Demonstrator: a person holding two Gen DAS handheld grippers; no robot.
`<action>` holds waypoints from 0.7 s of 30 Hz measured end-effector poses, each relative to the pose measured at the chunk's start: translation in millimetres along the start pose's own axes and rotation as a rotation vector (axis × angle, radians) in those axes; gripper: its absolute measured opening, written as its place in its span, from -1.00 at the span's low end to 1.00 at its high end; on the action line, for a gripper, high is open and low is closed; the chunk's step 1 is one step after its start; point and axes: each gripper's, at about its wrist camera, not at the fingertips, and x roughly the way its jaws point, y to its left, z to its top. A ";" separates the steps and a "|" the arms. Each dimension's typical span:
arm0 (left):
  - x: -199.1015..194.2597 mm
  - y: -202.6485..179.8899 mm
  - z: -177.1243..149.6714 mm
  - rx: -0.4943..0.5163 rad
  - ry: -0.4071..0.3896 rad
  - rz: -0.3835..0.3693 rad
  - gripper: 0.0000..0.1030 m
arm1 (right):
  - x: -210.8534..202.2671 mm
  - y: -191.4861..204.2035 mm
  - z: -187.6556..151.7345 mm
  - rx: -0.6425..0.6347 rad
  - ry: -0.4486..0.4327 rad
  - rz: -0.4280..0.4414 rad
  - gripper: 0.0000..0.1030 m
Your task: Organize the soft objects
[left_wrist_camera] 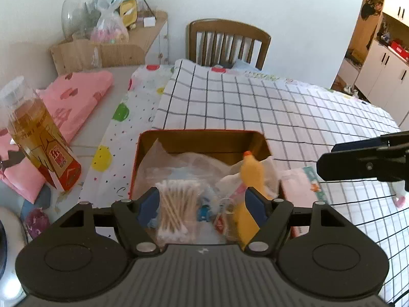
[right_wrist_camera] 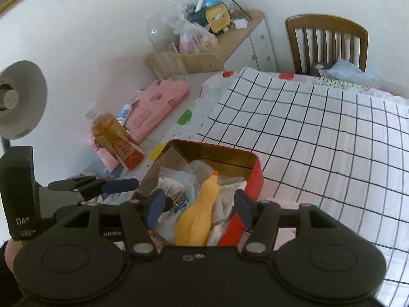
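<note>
A red tin (left_wrist_camera: pixel 199 131) with a gold inside stands on the checked cloth, full of soft items. In it lie a bag of cotton swabs (left_wrist_camera: pixel 176 204), a yellow rubber chicken (left_wrist_camera: pixel 251 176) and crumpled clear bags. My left gripper (left_wrist_camera: pixel 202 200) hovers open over the tin's near side, its pads clear of the swab bag below. In the right wrist view my right gripper (right_wrist_camera: pixel 199 202) stands open above the chicken (right_wrist_camera: pixel 199 212) in the tin (right_wrist_camera: pixel 255 176), without pressing on it. One of the right gripper's fingers (left_wrist_camera: pixel 358 161) shows at the right edge.
A bottle of amber liquid (left_wrist_camera: pixel 38 138) and folded pink cloth (left_wrist_camera: pixel 76 97) lie left of the tin. A pink tissue pack (left_wrist_camera: pixel 299 184) sits at its right. The checked cloth (left_wrist_camera: pixel 281 107) stretches to a wooden chair (left_wrist_camera: pixel 227 41). A desk lamp (right_wrist_camera: pixel 20 97) stands left.
</note>
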 end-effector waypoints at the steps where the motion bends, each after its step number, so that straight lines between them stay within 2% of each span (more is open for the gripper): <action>1: -3.6 -3.8 -0.2 0.004 -0.007 -0.002 0.43 | -5.0 -1.5 -2.0 -0.001 -0.008 0.002 0.19; 15: -51.4 -67.8 -8.6 0.048 -0.103 -0.028 0.43 | -84.1 -31.2 -40.1 -0.022 -0.115 0.019 0.36; 16: -55.2 -71.6 -10.0 0.047 -0.110 -0.033 0.43 | -88.9 -33.1 -42.9 -0.024 -0.120 0.022 0.42; 19: -64.4 -85.8 -13.5 0.053 -0.132 -0.046 0.58 | -103.4 -39.1 -52.6 -0.035 -0.138 0.022 0.51; 21: -70.2 -95.4 -16.4 0.064 -0.150 -0.047 0.60 | -112.4 -42.0 -58.9 -0.046 -0.149 0.019 0.54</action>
